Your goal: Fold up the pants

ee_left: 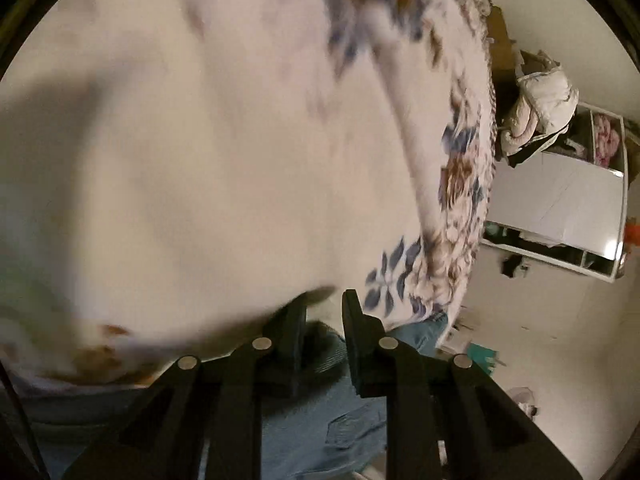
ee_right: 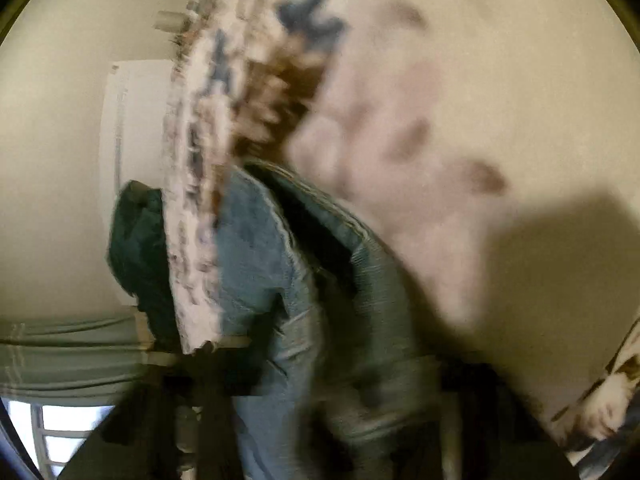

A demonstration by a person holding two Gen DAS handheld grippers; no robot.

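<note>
A pair of blue jeans (ee_right: 280, 280) lies at the near edge of a bed covered by a cream bedspread (ee_left: 200, 160) with a blue and brown flower border. The legs appear to hang over that edge, though blur makes this hard to confirm. The left tool (ee_left: 324, 320) points down at the edge, its two black fingers (ee_left: 356, 336) standing close together with a bunched bit of denim between them; they look pinched on the cloth, probably to get a firm corner for lifting the jeans onto the flat middle of the bed. The right tool (ee_right: 320, 392) is smeared by motion and buried in denim, so its fingers cannot be made out clearly; it seems nearly closed with jeans cloth around it, but whether it truly grips I cannot tell. Holding two spots along the same edge would let the jeans be spread level before folding. No fold is made yet. Beyond the bed stands a white cabinet (ee_left: 560, 200) with bedding piled on top.
</note>
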